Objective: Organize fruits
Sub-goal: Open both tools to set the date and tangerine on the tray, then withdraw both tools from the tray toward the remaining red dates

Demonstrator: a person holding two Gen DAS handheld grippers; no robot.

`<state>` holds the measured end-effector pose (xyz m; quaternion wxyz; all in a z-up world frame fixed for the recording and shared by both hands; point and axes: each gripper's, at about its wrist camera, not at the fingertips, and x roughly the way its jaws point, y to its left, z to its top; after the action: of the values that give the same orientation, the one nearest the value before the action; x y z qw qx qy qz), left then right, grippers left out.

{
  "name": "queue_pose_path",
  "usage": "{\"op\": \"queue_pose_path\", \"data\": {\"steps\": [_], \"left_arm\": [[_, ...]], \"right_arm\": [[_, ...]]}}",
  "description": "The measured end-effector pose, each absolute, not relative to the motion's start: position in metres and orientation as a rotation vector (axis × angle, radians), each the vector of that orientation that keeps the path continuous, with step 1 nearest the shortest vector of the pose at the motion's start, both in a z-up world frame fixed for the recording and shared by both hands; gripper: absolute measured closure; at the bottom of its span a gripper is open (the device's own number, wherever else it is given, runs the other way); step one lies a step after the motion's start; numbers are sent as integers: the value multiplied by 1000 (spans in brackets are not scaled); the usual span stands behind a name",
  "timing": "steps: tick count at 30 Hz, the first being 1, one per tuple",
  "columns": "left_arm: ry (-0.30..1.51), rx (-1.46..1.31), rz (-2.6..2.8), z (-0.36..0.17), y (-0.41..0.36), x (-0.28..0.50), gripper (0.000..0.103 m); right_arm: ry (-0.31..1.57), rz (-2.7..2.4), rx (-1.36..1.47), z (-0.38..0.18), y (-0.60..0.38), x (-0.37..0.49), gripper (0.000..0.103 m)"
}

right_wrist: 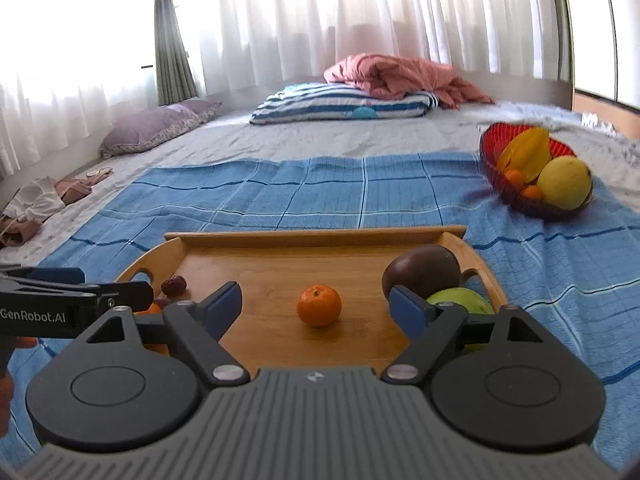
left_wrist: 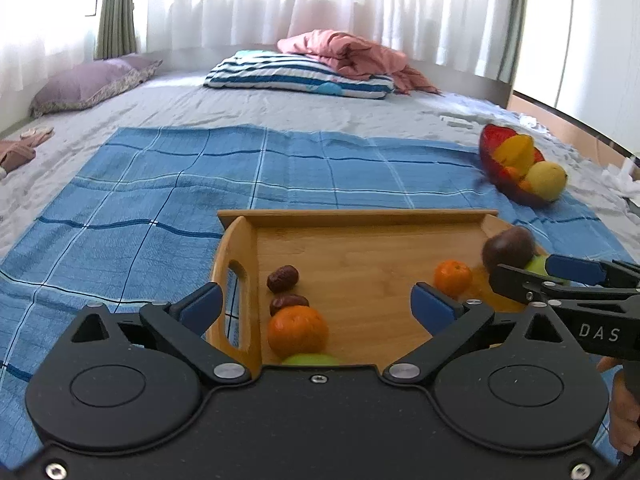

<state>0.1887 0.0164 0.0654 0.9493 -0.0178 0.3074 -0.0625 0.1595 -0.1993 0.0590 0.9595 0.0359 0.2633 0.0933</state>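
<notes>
A wooden tray point(left_wrist: 360, 216) lies on a blue checked cloth. On it are two oranges point(left_wrist: 298, 330) point(left_wrist: 453, 277), two brown dates point(left_wrist: 283, 279), a green fruit point(left_wrist: 312, 359) at the near edge, a dark purple fruit point(left_wrist: 508, 249) and a green apple point(right_wrist: 460, 300). My left gripper point(left_wrist: 318, 300) hangs open above the tray's left end, its pads touching nothing. My right gripper point(right_wrist: 316, 300) is open too, over the tray point(right_wrist: 312, 234), with the lone orange point(right_wrist: 319, 306) beyond its fingers. Its right finger partly hides the apple and the dark fruit point(right_wrist: 422, 270).
A red bowl point(right_wrist: 520, 200) with a big yellow fruit point(right_wrist: 564, 184) and small oranges sits on the cloth, back right of the tray. Striped bedding point(right_wrist: 344, 104), a pink blanket and a purple pillow point(right_wrist: 152, 128) lie far back on the bed. Clothes lie at the far left.
</notes>
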Motion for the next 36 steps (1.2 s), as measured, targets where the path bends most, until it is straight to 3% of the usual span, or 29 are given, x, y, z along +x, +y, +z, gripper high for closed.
{"op": "queue_pose_path", "data": {"steps": [17, 36], "left_arm": [[552, 27, -153, 58, 7, 119, 0], [514, 121, -177, 31, -8, 64, 0]], "right_arm": [[422, 162, -36, 49, -197, 96, 0], [352, 109, -128, 12, -191, 37, 0]]}}
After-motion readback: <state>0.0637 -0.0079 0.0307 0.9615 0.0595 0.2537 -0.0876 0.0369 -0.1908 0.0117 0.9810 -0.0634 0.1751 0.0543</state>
